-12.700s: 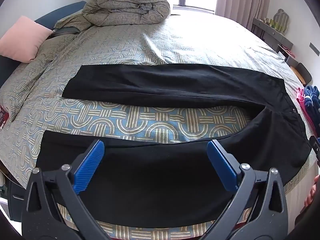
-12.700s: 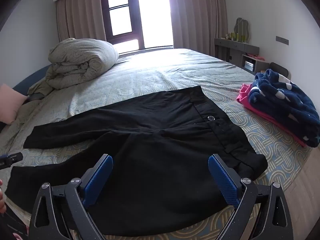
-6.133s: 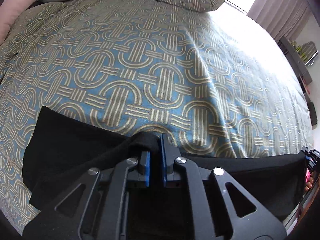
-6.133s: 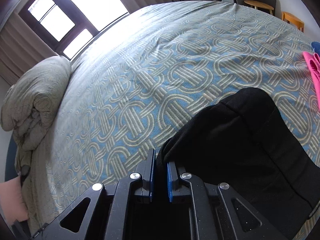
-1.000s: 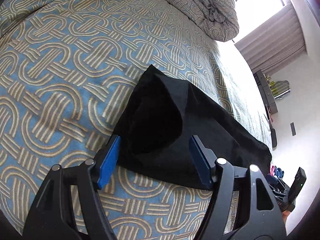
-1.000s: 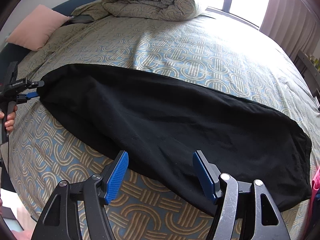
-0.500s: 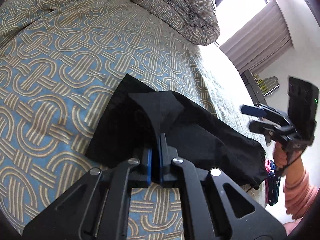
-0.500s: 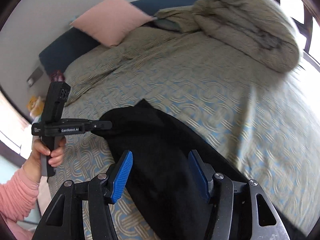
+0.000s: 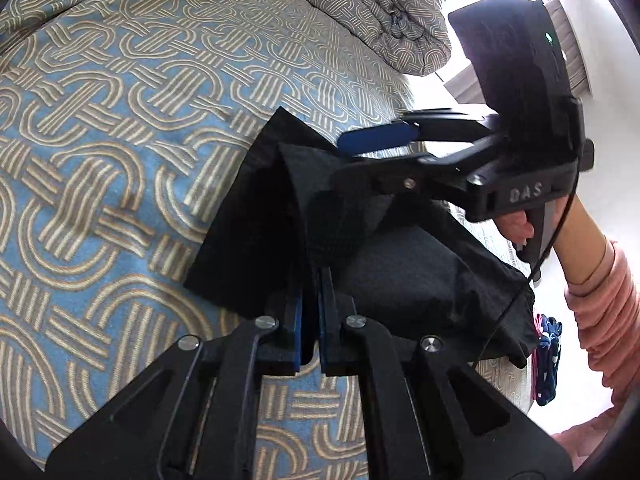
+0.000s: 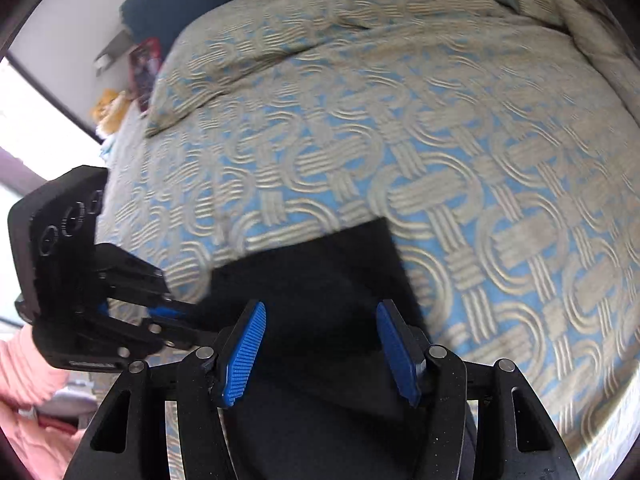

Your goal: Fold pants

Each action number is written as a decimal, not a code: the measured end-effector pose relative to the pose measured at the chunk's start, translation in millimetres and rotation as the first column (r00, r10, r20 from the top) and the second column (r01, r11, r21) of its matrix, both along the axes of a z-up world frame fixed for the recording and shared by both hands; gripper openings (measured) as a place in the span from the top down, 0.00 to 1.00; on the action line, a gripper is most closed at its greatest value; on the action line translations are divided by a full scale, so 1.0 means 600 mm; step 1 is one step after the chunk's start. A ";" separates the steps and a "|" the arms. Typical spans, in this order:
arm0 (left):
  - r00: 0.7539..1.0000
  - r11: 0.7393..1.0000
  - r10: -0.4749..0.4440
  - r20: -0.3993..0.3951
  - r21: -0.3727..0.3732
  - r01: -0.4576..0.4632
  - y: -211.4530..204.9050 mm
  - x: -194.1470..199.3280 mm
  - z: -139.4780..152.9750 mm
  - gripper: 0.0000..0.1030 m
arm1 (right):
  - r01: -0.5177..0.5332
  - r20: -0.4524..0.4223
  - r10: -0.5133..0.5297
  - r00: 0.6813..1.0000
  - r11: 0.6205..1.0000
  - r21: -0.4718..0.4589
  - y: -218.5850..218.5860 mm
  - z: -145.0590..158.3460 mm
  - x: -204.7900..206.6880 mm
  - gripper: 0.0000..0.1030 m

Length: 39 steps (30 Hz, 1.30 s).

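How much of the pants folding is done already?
The black pants already lie as one long strip on the patterned bedspread, so the lengthwise fold looks done. In hand: the left hand-held gripper is shut on the hem end, and the right hand-held gripper is closing over the same end without pressing it yet. Left: probably folding that end across toward the far end.

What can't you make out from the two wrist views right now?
- Left wrist view: the waist end of the pants is hidden behind the right gripper and the hand.
- Left wrist view: how many layers the left gripper pinches; black folds merge.
- Right wrist view: motion blur; whether the closing pads touch cloth is unclear.
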<state>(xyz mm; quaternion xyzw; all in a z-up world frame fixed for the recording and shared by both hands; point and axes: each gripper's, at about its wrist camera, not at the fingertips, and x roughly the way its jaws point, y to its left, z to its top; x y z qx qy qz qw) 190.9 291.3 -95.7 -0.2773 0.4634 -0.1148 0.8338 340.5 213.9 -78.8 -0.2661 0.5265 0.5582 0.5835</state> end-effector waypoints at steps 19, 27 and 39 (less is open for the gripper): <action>0.994 0.994 0.105 0.033 0.021 -0.106 0.046 0.016 0.040 0.90 | 0.145 -0.009 -0.145 0.989 0.981 0.125 0.022 0.054 0.046 0.93; 0.965 0.970 0.235 -0.116 0.097 -0.225 0.079 0.001 0.010 0.90 | 0.388 0.169 -0.378 0.910 0.921 -0.029 0.041 -0.024 0.108 0.72; 0.985 0.992 0.117 -0.127 0.055 -0.110 -0.024 0.012 0.003 0.51 | 0.585 0.171 -0.590 0.789 0.807 0.083 -0.386 0.085 -0.108 0.54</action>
